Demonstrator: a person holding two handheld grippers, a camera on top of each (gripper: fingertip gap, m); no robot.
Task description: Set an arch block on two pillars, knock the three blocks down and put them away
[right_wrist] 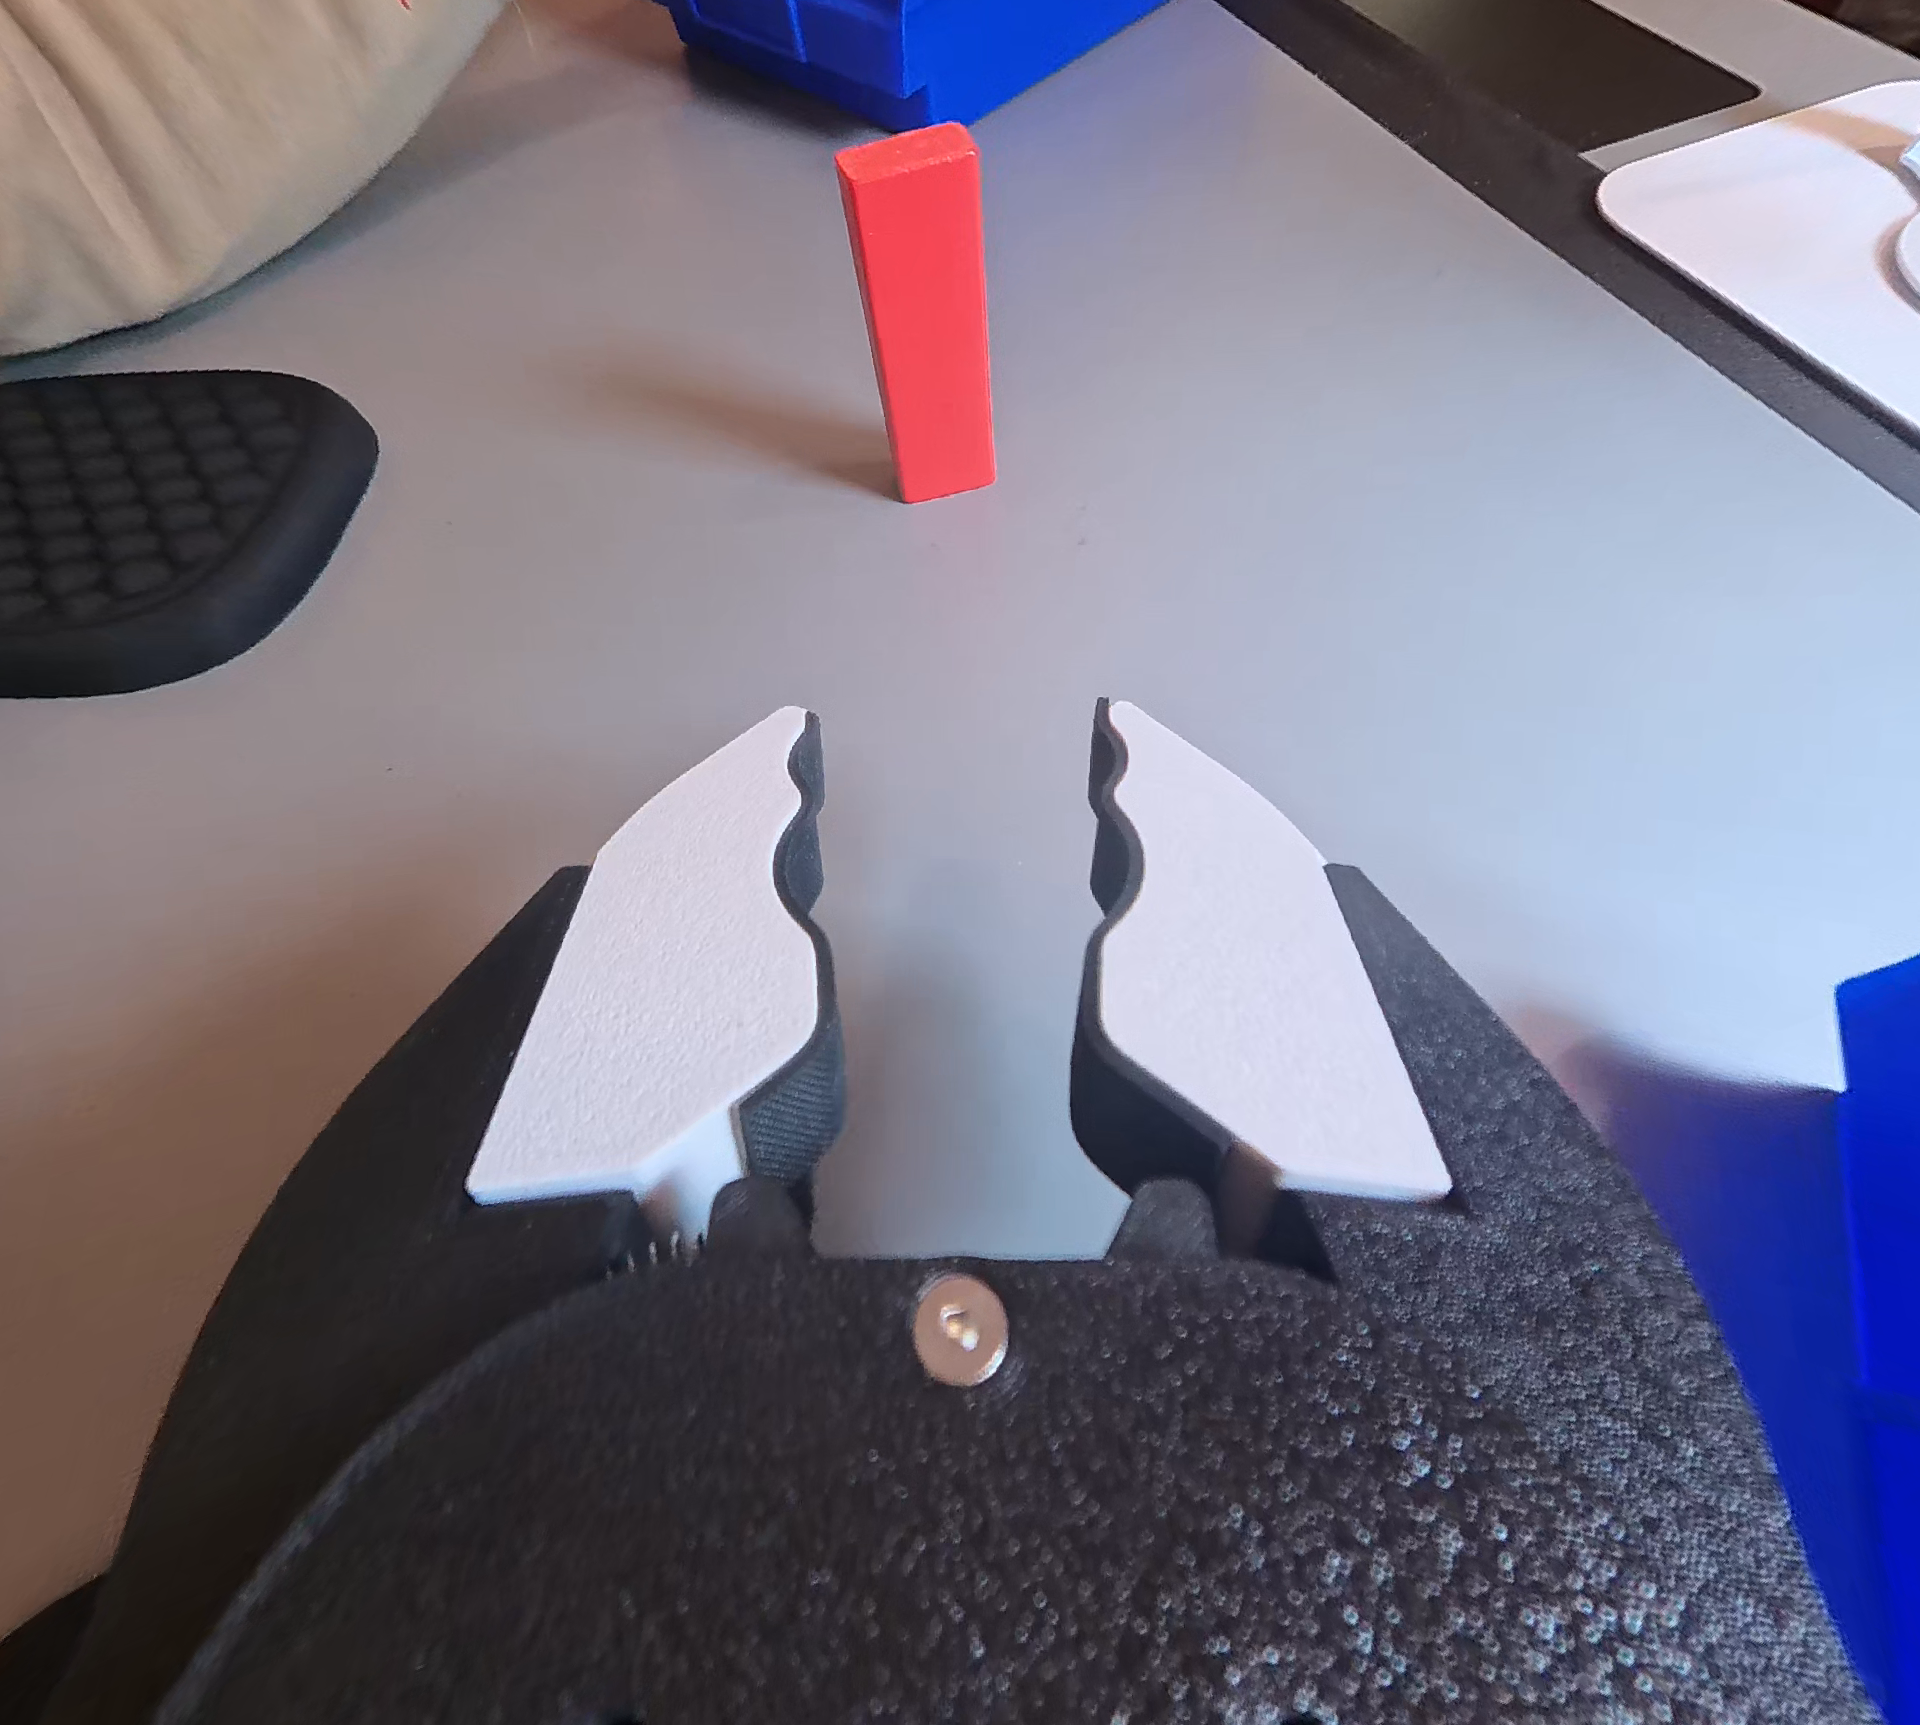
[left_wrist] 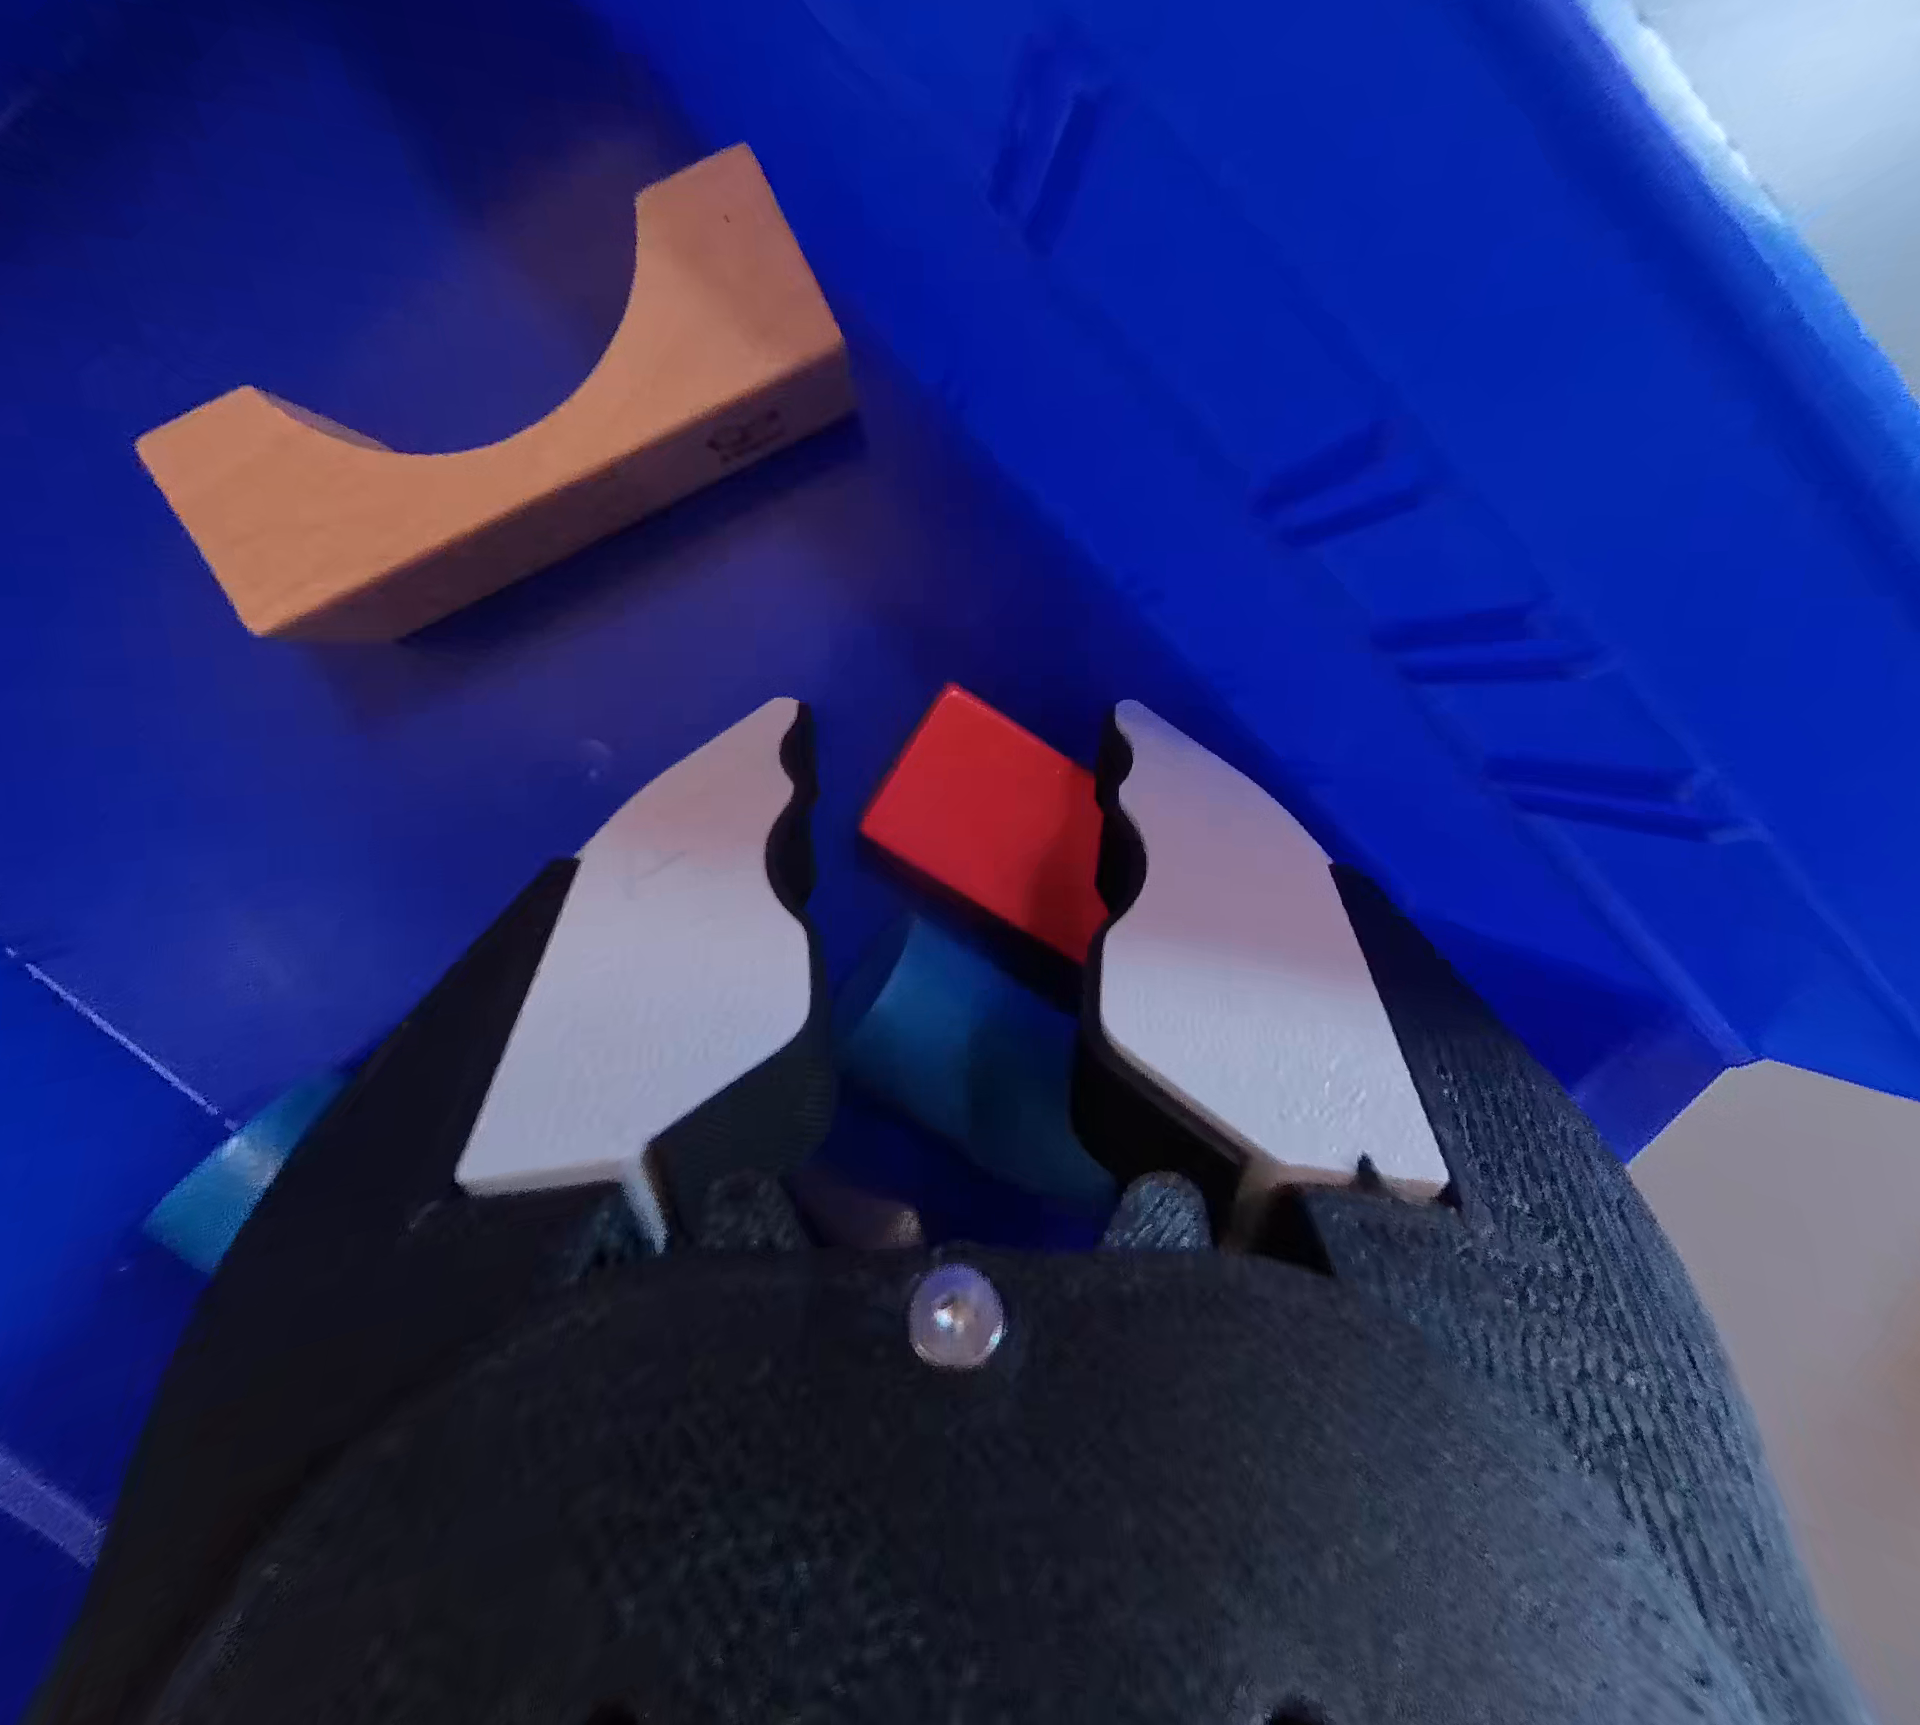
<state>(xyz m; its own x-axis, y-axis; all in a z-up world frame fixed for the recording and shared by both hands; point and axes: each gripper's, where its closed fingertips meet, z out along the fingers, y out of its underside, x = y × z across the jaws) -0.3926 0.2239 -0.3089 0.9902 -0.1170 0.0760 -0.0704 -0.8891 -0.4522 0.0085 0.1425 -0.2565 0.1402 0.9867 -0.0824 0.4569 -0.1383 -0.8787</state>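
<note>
One red pillar (right_wrist: 920,314) is stood upright on the worktop (right_wrist: 1299,584). The left claw (left_wrist: 956,802), parted around the second red pillar (left_wrist: 987,818) inside the blue bin (left_wrist: 1299,325), is positioned to lift it; the arch block (left_wrist: 499,480) lies nearby. The right claw (right_wrist: 956,802) is held wide and empty.

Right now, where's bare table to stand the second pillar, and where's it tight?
Free: the grey table right of the upright red block, up to the dark strip, and between that block and the right gripper. Tight: inside the blue bin, where the left gripper straddles a red block against the wall, wooden arch beside.
</note>
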